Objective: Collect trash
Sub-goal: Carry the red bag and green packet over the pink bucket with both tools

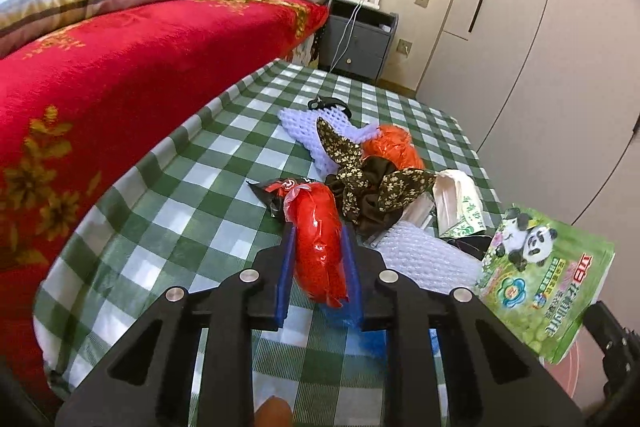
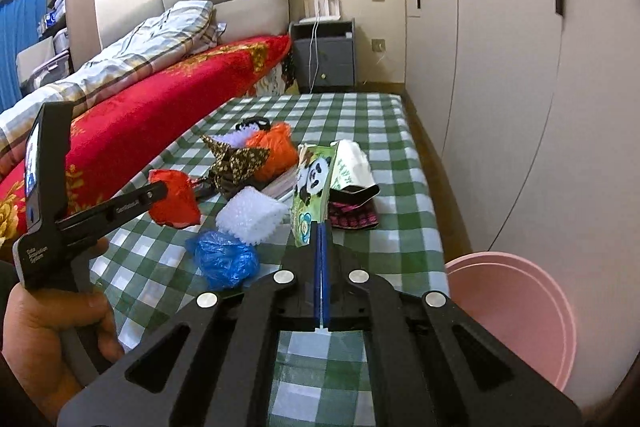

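My left gripper (image 1: 318,231) is shut on a crumpled red plastic bag (image 1: 318,247), held above the green checked cloth (image 1: 168,227); it also shows in the right wrist view (image 2: 176,203). My right gripper (image 2: 323,227) is shut on the edge of a green panda packet (image 2: 311,187), which also shows in the left wrist view (image 1: 544,279). On the cloth lie a blue plastic bag (image 2: 226,259), white bubble wrap (image 2: 252,215), an orange mesh (image 2: 276,147), white foam netting (image 1: 312,131), a dark flowered cloth (image 1: 372,191) and a tissue pack (image 2: 352,163).
A pink bin (image 2: 516,315) stands at the right, beside the cloth's edge. A bed with a red blanket (image 1: 100,87) runs along the left. A grey nightstand (image 1: 360,39) stands at the back, and pale wardrobe doors (image 2: 500,67) line the right.
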The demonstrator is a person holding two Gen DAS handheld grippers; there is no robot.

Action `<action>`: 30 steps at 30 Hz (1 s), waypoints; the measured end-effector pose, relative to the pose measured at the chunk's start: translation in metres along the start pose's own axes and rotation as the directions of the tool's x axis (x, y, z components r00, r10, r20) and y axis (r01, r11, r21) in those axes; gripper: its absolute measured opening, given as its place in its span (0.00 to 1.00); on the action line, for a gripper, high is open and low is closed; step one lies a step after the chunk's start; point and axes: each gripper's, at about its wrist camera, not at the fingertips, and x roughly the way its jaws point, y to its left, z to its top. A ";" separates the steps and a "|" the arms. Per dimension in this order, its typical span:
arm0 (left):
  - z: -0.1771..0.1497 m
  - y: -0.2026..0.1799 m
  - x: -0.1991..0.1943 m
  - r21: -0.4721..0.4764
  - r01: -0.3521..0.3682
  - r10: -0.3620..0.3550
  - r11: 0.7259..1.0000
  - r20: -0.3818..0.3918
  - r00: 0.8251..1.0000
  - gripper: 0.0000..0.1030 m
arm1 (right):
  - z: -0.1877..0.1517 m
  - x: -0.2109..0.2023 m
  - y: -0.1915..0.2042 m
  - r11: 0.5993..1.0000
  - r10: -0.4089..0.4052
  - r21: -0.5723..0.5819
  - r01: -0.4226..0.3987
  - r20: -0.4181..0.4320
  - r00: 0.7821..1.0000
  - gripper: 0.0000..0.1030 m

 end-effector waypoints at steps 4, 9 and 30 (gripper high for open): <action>-0.003 -0.002 -0.013 0.021 0.005 -0.005 1.000 0.019 1.000 0.22 | 0.002 -0.013 -0.001 1.000 -0.016 -0.005 0.016 0.020 1.000 0.00; -0.007 -0.003 -0.028 0.047 0.007 -0.009 0.999 0.037 0.999 0.22 | 0.004 -0.024 -0.001 1.000 -0.027 -0.012 0.027 0.036 0.999 0.00; -0.017 -0.022 -0.058 0.140 0.070 -0.081 0.988 0.077 0.994 0.22 | 0.002 -0.059 -0.004 0.996 -0.082 -0.031 0.084 0.058 0.995 0.00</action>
